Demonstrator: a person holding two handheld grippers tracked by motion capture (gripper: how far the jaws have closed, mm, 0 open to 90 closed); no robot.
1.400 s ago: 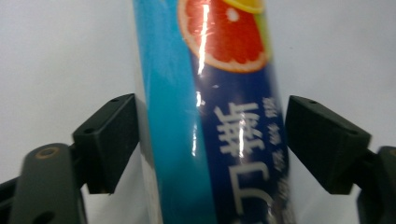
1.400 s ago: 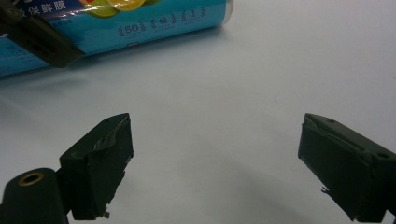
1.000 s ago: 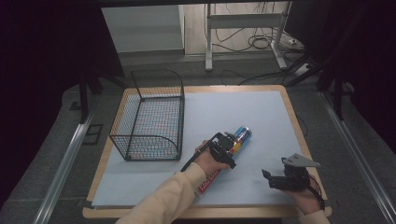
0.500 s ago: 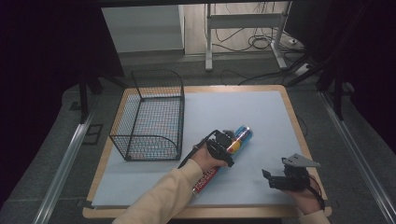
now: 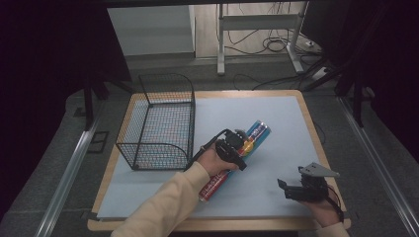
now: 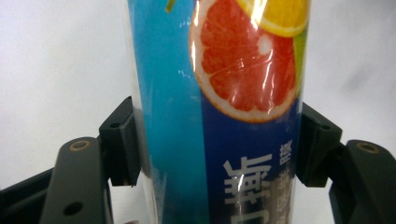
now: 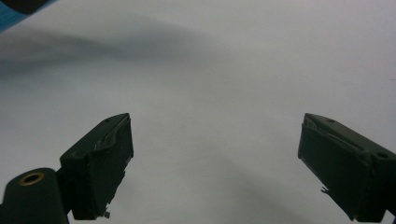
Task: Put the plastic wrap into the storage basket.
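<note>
A long tube (image 5: 258, 132) with a blue label lies slantwise near the middle of the light blue mat (image 5: 276, 113); its near end (image 5: 213, 187) is red. My left gripper (image 5: 242, 146) has just closed its jaws on the tube's middle. In the left gripper view the tube (image 6: 219, 93) shows a grapefruit picture, and both pads (image 6: 122, 140) of the left gripper (image 6: 215, 144) press on its sides. My right gripper (image 5: 285, 188) rests near the front right of the mat, open. Its jaws (image 7: 215, 154) stand wide apart over bare mat.
A black wire basket (image 5: 159, 123) stands on the left part of the mat, with nothing visible inside. The wooden table edge (image 5: 316, 143) frames the mat. Beyond the table are desk legs and cables on the floor.
My left hand has risen a little with the tube in its gripper, and the tube's blue end has moved up in the view. The right gripper has kept still.
</note>
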